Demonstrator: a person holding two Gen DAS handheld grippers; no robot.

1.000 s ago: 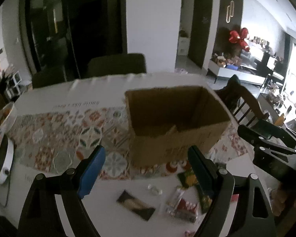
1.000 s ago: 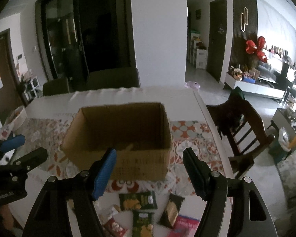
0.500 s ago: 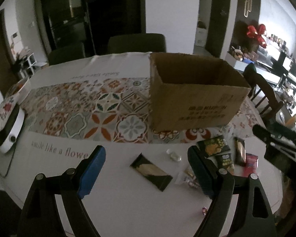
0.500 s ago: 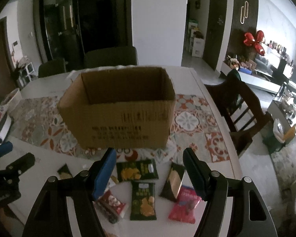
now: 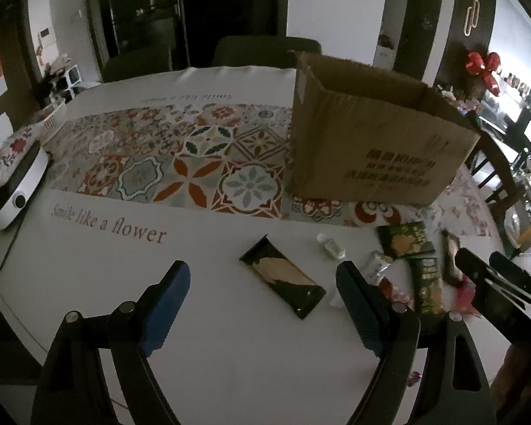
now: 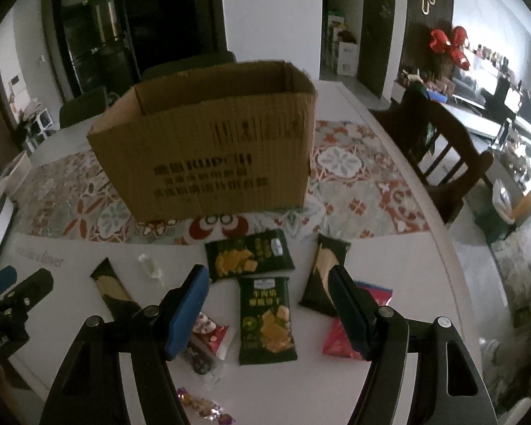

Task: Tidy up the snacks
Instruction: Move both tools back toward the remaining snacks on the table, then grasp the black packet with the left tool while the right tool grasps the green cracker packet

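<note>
Both empty, the left gripper [image 5: 262,301] is closing slightly over the dark flat packet [image 5: 282,277] and the right gripper [image 6: 268,310] is gaping above the green chip bag [image 6: 266,318], both snacks lying before the cardboard box [image 6: 209,156], so each should be straddling one packet squarely.

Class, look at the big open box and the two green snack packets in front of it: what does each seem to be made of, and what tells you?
Box: looks like corrugated cardboard, matte brown; faint ribbing and a ragged rim. Green snack packets: probably thin plastic film, printed and slightly glossy; they lie flat with crimped ends, though dim light leaves the sheen uncertain.
</note>
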